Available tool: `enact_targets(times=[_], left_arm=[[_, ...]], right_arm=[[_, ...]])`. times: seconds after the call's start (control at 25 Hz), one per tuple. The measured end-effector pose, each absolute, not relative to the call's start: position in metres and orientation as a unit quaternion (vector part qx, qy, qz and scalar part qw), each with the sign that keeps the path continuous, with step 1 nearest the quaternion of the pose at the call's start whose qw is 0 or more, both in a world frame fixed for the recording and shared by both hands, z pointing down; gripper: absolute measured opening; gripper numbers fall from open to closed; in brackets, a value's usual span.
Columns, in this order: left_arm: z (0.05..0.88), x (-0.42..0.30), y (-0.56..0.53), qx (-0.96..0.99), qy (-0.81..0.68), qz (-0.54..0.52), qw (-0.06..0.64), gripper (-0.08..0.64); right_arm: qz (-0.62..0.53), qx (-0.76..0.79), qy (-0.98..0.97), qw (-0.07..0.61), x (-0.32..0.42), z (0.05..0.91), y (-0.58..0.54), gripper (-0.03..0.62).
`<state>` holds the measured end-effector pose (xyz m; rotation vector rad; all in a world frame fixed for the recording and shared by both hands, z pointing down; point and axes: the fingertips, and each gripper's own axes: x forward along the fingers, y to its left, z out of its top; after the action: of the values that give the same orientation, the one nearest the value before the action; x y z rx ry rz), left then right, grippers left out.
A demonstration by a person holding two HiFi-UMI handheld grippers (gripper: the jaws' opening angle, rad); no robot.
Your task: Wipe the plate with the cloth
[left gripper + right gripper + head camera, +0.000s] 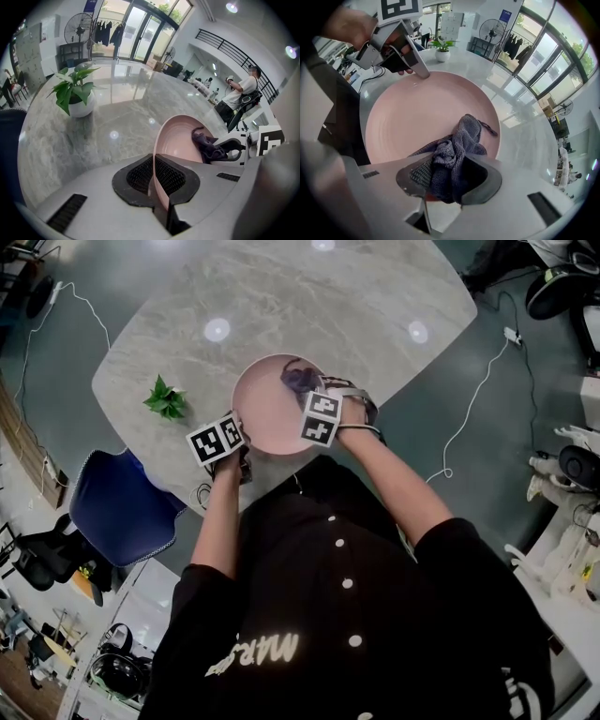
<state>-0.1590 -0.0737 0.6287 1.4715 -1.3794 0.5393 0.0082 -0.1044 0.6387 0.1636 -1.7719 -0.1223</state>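
A pink plate [264, 411] is held tilted over the table's near edge. My left gripper [154, 179] is shut on the plate's [178, 138] near rim, which runs edge-on between the two pads. My right gripper [447, 176] is shut on a bunched purple cloth [457, 145], which rests against the plate's [412, 112] inner face near its far right side. In the head view the cloth [297, 379] shows just beyond the right gripper [314, 395], and the left gripper [232, 454] sits at the plate's lower left edge. From the right gripper view, the left gripper [417, 70] pinches the opposite rim.
The grey marble table [281, 296] carries a small potted plant [166, 399] to the left of the plate. A blue chair [122, 507] stands at the table's near left corner. White cables [469, 409] trail on the floor to the right. A person [241, 91] stands far off.
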Motion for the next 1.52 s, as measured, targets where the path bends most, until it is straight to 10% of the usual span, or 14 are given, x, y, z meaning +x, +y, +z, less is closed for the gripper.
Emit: enact_targets(times=[0.72, 1.52], left_arm=[[0.631, -0.159, -0.072, 0.615, -0.560, 0.212, 0.513, 0.028], [0.630, -0.157, -0.073, 0.610, -0.557, 0.207, 0.523, 0.028]], right_arm=[[-0.079, 0.099, -0.770, 0.626, 0.010, 0.636, -0.098, 0.141], [0.093, 0.070, -0.874, 0.472, -0.090, 0.606, -0.048, 0.141]])
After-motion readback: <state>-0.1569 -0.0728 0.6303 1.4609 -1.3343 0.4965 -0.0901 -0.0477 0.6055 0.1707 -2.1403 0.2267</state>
